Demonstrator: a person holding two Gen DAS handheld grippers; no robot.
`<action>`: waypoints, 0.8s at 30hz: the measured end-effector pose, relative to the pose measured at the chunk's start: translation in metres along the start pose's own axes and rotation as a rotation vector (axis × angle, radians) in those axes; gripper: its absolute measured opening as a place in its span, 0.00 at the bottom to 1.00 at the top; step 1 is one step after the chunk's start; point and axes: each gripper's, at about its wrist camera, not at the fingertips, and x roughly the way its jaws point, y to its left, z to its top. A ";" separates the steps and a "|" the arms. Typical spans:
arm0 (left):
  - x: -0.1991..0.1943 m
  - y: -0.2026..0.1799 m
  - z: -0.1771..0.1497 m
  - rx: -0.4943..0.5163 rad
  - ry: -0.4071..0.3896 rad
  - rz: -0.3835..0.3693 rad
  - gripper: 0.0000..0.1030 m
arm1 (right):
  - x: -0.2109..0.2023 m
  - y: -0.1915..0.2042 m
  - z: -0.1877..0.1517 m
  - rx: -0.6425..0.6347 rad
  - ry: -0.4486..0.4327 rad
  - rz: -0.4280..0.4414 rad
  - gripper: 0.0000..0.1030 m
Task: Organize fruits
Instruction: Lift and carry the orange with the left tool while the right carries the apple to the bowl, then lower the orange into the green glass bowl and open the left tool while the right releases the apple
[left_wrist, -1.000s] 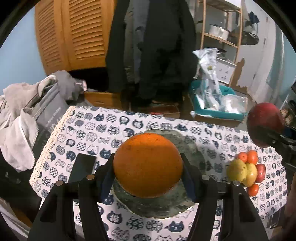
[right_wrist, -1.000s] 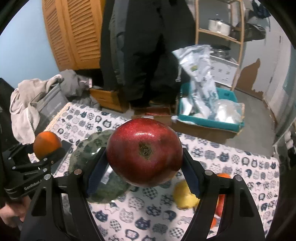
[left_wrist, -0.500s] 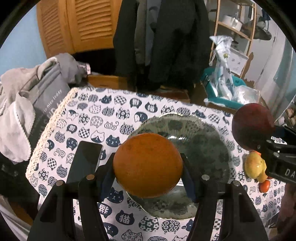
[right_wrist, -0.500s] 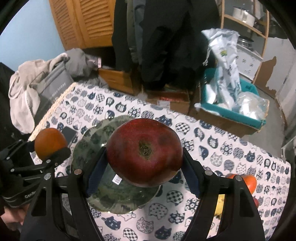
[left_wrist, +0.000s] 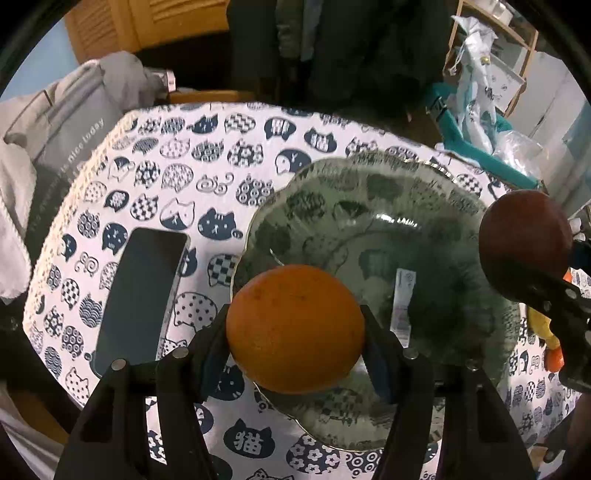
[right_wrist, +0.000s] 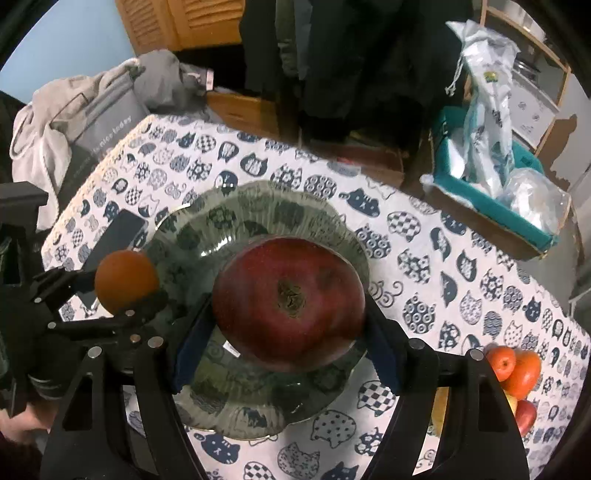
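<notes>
Orange (left_wrist: 295, 328) sits clamped in the left gripper (left_wrist: 295, 334) over the green glass plate's (left_wrist: 373, 206) near-left rim; red apple (right_wrist: 290, 302) is pinched in the right gripper (right_wrist: 290, 314) above its middle; a dark phone (left_wrist: 142, 295) lies just left; leftover fruit (right_wrist: 517, 373) is piled at the tablecloth's (right_wrist: 424, 258) right edge.

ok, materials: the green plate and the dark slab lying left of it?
Plate: looks like translucent green glass, glossy; the cat-print cloth shows through it, and the scalloped rim glints. Slab: probably a phone, with a smooth, dark, faintly reflective glass-like face and thin rounded edges.
</notes>
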 end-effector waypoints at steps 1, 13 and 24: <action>0.003 0.000 -0.001 0.005 0.006 0.000 0.64 | 0.003 0.000 -0.001 0.002 0.011 0.001 0.75; 0.024 -0.010 -0.004 0.024 0.081 -0.043 0.64 | 0.020 -0.002 -0.005 0.018 0.053 0.016 0.75; 0.033 -0.025 -0.012 0.071 0.122 -0.013 0.67 | 0.024 -0.006 -0.004 0.043 0.066 0.036 0.75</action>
